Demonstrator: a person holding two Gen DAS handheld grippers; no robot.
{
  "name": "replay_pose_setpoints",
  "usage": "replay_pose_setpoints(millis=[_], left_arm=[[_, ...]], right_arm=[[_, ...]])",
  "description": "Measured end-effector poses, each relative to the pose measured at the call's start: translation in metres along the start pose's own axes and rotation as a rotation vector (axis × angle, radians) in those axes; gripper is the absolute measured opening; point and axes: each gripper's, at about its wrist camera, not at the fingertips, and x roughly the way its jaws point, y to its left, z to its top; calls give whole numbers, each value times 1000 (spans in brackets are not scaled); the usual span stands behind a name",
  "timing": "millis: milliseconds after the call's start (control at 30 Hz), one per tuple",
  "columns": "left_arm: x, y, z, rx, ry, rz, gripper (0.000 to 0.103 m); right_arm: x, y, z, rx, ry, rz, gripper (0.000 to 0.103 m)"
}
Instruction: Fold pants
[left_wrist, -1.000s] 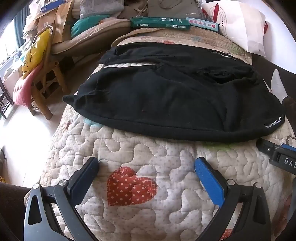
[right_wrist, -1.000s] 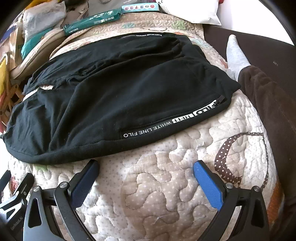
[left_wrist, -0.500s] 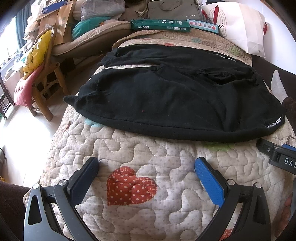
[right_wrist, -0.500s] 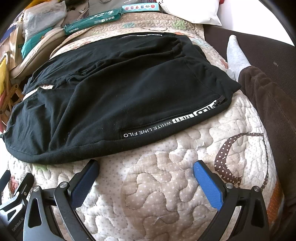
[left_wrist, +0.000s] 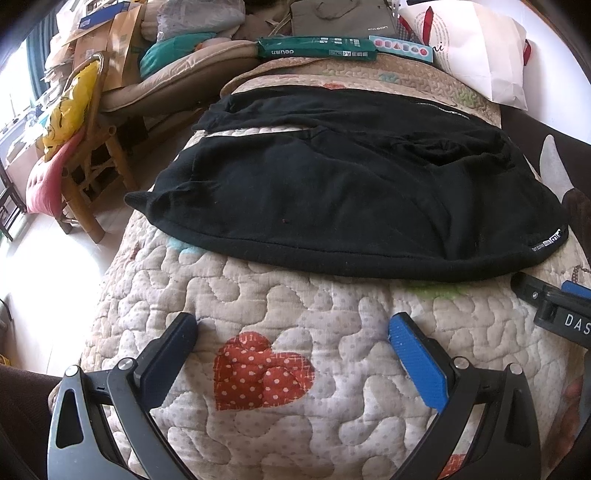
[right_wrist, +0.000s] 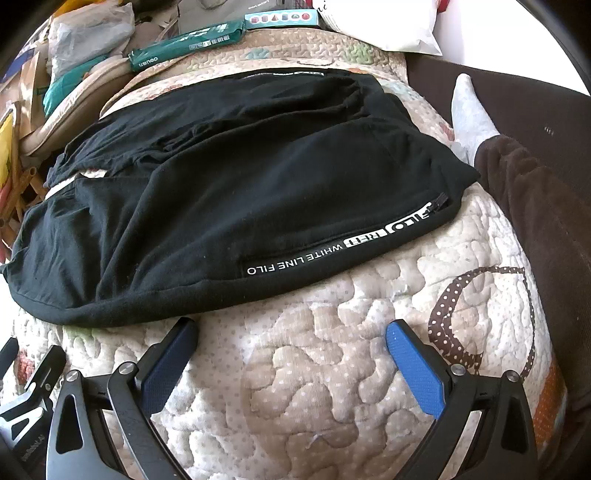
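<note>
Pants: black pants (left_wrist: 351, 192) lie spread flat across a quilt (left_wrist: 295, 306) on a bed, legs pointing left, a white "WHITE LINE FILO" strip (right_wrist: 332, 247) along the near hem.
Left claw: the left claw (left_wrist: 291, 328) sits above the quilt over a red heart patch (left_wrist: 258, 373), jaws spread wide, holding nothing, short of the pants' near edge.
Right claw: the right claw (right_wrist: 290, 332) is also wide apart and empty; its left fingertip is just beside the hem.
Surroundings: a green packet (left_wrist: 317, 48) and white bag (left_wrist: 476, 44) lie beyond the pants; a wooden chair (left_wrist: 81, 155) stands left; a socked foot (right_wrist: 469, 110) rests right.
</note>
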Motion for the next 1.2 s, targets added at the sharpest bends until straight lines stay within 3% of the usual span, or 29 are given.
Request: replay_pose_setpoints(millis=[567, 900, 1067, 1200], left_arm=[[-2, 0, 0, 28, -3, 23, 100], [-36, -19, -2, 154, -150, 71, 99], [-62, -17, 4, 140, -228, 86, 99], [-107, -9, 17, 124, -382, 121, 99]], right_arm=[[-1, 5, -3, -13, -20, -12, 103], [-18, 9, 0, -40, -60, -66, 103], [-34, 10, 6, -37, -133, -57, 103], [-44, 13, 10, -47, -190, -50, 103]])
